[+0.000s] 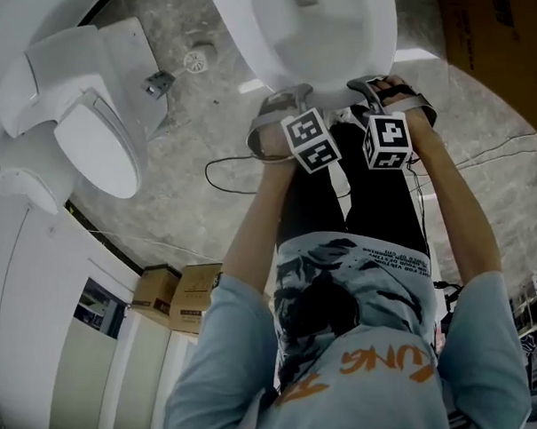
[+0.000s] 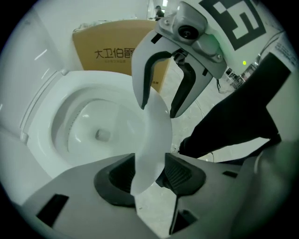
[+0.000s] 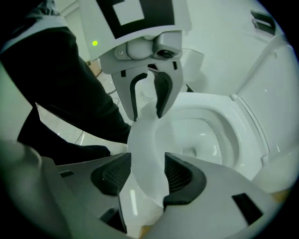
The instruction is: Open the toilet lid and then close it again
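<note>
Left gripper (image 2: 149, 175) and right gripper (image 3: 147, 172) both clamped on the toilet's white front lip (image 2: 154, 130), side by side for an even pull. Lid or seat edge, can't tell. Bowl (image 3: 210, 126) lies exposed just beyond my jaws.

Left gripper (image 1: 287, 99), right gripper (image 1: 370, 83) at toilet lid (image 1: 303, 37) front edge (second toilet (image 1: 94, 144) far left).
</note>
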Motion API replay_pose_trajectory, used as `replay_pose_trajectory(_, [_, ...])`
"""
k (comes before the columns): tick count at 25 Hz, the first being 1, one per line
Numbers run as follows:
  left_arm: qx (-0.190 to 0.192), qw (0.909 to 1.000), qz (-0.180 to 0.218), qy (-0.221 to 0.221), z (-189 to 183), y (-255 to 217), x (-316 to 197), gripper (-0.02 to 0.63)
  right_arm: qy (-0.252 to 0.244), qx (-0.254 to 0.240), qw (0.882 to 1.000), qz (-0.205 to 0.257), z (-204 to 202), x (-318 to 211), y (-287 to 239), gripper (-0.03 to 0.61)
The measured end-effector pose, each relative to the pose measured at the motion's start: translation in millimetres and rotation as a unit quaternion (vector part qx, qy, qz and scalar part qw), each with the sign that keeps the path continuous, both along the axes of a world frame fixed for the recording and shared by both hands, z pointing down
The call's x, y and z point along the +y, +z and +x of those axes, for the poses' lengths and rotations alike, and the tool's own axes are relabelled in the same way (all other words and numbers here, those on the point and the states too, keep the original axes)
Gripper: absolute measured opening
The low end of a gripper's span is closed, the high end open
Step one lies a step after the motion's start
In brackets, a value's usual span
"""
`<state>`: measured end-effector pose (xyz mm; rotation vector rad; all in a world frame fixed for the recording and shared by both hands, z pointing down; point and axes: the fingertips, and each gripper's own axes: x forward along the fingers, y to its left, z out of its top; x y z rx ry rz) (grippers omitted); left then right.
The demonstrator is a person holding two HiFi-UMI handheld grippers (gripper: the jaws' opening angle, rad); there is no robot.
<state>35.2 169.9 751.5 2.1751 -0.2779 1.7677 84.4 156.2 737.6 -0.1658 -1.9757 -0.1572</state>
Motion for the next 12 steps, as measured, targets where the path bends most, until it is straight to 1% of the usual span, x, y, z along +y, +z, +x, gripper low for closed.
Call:
replay_pose_trajectory(1, [0.003, 0.9999, 0.007, -0.014, -1.5, -7.0, -6.9, 0.176, 0.016, -0.005, 1.0, 0.002, -1.3, -8.2, -7.6, 0.231])
replay_pose_trajectory(2, [0.007, 0.9994, 0.021, -0.027, -2.7, -15.0, -16.1, 0.143, 0.031, -0.01, 0.999, 0.007, -2.7, -17.0, -15.4, 0.221])
replay_pose_trajectory(3, [0.012, 0.9984, 0.037, -0.041, -3.6, -24.5, -25.6, 0.143, 0.045, -0.016, 0.999, 0.01, -4.3, -24.5, -23.9, 0.216])
replay_pose_trajectory(5, [0.026, 0.9949, 0.063, -0.074, -5.4, -47.6, -44.1, 0.129, 0.081, -0.032, 0.996, 0.016, -9.2, -37.8, -43.8, 0.182])
replay_pose_trajectory(7, [0.04, 0.9893, 0.089, -0.109, -8.6, -72.6, -63.2, 0.086, 0.127, -0.052, 0.99, 0.023, -14.6, -54.2, -66.5, 0.151])
replay_pose_trajectory(12, [0.062, 0.969, 0.16, -0.178, -26.1, -132.8, -114.7, 0.04, 0.235, -0.1, 0.965, 0.053, -23.9, -104.3, -124.0, 0.029])
